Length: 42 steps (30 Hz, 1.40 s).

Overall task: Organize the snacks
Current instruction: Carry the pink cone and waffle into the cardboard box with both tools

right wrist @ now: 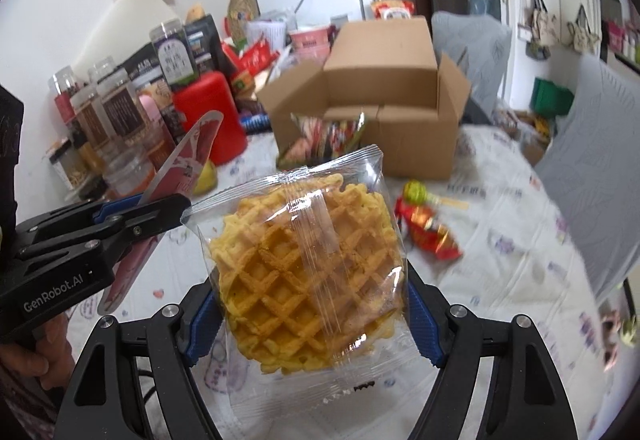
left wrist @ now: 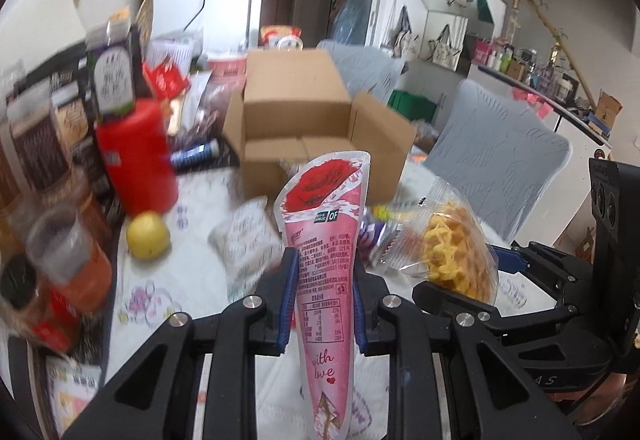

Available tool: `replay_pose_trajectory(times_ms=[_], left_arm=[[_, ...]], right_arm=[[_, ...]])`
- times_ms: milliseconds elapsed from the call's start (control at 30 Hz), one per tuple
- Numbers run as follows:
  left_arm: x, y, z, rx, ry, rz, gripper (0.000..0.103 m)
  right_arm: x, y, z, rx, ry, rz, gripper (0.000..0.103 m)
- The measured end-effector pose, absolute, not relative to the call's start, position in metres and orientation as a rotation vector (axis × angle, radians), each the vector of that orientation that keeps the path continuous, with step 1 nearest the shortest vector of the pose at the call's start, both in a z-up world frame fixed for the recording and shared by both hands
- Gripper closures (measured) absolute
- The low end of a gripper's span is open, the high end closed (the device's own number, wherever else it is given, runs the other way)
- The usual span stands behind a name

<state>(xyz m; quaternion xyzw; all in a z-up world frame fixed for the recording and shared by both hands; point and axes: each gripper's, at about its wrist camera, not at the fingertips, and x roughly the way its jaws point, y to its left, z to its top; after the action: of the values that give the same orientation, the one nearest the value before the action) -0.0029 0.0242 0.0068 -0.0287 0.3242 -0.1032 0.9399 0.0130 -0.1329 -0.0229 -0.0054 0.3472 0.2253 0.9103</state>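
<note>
Surface [right wrist: 500,240], covered by a white floral cloth, is seen across both wrist views; its left edge is crowded with jars, bottles and packets.

Cardboard box [right wrist: 384,112] is stood open near the far middle of the surface, flaps spread, with a patterned snack bag [right wrist: 324,136] leaned against its front wall.

Red container [left wrist: 136,156] is placed along the left side of the surface, with a dark-labelled jar stacked on top. A yellow round fruit [left wrist: 147,235] is set just in front of it.

Waffle packet [right wrist: 304,260], in clear wrap, is held up off the surface by the right gripper [right wrist: 312,304]. Its blue-padded jaws are pressed against both side edges of the packet, standing fairly wide apart around it.

Pink cone-shaped packet [left wrist: 326,252], printed with a red rose and the words "with love", is clamped upright by the left gripper [left wrist: 325,292]; the jaws are drawn close together on its narrow middle, clear of the surface.

Red and gold wrapped sweets [right wrist: 428,228] and a lollipop [right wrist: 416,192] are left loose on the cloth, to the right of the box front.
</note>
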Motion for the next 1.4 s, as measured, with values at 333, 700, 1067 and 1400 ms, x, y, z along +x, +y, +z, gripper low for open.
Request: replay_pose_trajectory(times_ms=[333,700,1067,1400], left_arm=[[0.023,0.013,0.047,-0.014,0.560,-0.232,0.079],[0.074,0.011,0.078,0.003,0.497,-0.265,0.079],[0.151,0.016,0.085,-0.001,0.494,-0.262,0.079],[0.233,0.017,0.069,0.015,0.555,-0.208,0.079]], right_arm=[[0.040,-0.135,0.026,-0.049,0.602,0.459,0.024],[0.090,-0.133,0.063,-0.077,0.516,0.463,0.024],[0.163,-0.134,0.073,-0.109,0.481,0.413,0.024],[0.233,-0.128,0.069,-0.168,0.468,0.398,0.024]])
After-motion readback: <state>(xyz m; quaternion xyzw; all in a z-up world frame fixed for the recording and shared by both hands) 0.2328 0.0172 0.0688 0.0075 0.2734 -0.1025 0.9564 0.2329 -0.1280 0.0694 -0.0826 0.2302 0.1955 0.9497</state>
